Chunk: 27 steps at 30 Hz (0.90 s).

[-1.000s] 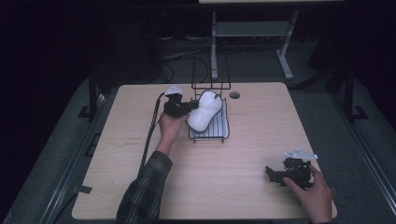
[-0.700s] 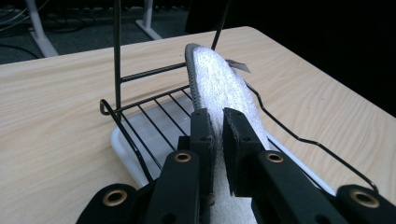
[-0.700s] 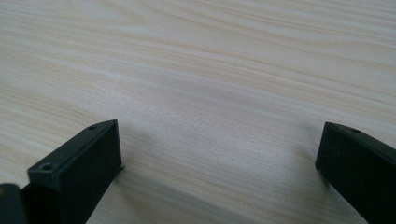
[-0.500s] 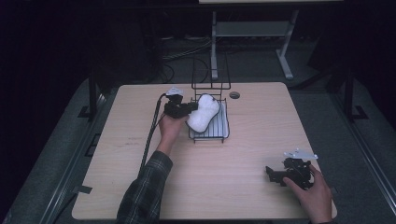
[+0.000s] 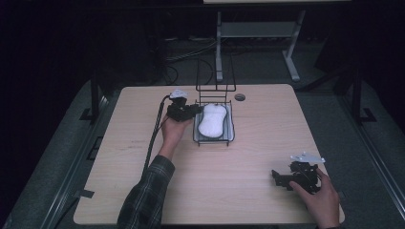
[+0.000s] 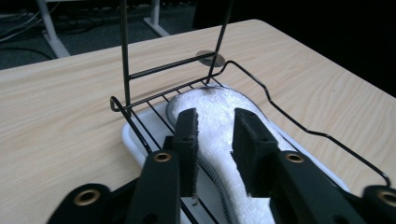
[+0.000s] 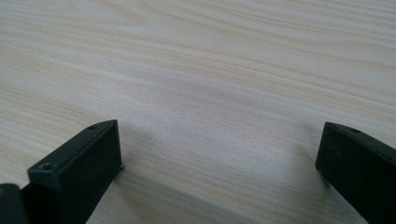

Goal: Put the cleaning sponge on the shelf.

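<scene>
Left gripper (image 5: 193, 110) jaws opening, apparently off slipper (image 5: 213, 120).

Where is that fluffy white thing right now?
In the high view, the white slipper lies in the black wire rack at the table's far middle, just right of the left gripper, whose jaws have just been opening.

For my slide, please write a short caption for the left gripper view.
Left gripper, jaws just opening, over a white fluffy slipper lying in a black wire rack.

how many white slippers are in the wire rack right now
1: a single white slipper lies flat in the black wire rack near the table's far edge, beside the left gripper. No second one is visible.
</scene>
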### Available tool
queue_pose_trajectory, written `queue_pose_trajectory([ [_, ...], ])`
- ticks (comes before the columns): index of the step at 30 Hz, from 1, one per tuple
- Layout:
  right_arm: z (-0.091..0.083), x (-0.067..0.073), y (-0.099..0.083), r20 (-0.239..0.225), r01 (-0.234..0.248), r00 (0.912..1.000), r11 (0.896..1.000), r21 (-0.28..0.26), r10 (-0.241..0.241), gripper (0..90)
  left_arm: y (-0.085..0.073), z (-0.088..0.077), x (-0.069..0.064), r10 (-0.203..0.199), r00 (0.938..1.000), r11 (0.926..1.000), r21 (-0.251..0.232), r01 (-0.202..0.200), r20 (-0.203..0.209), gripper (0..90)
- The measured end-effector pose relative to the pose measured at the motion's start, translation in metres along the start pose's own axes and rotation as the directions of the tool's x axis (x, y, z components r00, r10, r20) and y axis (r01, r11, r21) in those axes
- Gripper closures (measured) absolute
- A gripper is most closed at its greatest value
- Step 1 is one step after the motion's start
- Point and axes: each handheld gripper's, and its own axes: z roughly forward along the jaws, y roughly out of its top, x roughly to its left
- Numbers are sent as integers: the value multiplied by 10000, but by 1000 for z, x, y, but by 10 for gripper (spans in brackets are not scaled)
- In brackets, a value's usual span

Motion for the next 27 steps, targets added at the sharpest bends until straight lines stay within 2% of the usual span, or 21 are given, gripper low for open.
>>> queue_pose_trajectory([
  [4,0,0,0,5,14,10000,10000,-7,-14,0,-1,-7,0,129,9999,9999,22,-129,88,803],
  [7,0,0,0,4,15,10000,10000,-8,-15,0,-3,-14,0,213,9997,9996,158,-215,156,802],
  [12,0,0,0,6,16,10000,10000,-8,-16,0,-8,-27,-2,295,9995,9988,390,-298,87,690],
  [17,0,0,0,6,10,10000,10000,-7,-10,0,-12,-39,-2,449,9990,9950,885,-455,91,583],
  [23,0,0,0,1,-3,10000,10000,1,3,0,-18,-53,-2,605,9981,9925,1059,-608,64,463],
  [25,0,0,0,5,9,10000,10000,-7,-9,0,-20,-57,-2,594,9982,9902,1261,-602,100,436],
  [27,0,0,0,1,-5,10000,10000,2,5,0,-24,-62,-2,753,9972,9880,1349,-751,39,393],
])
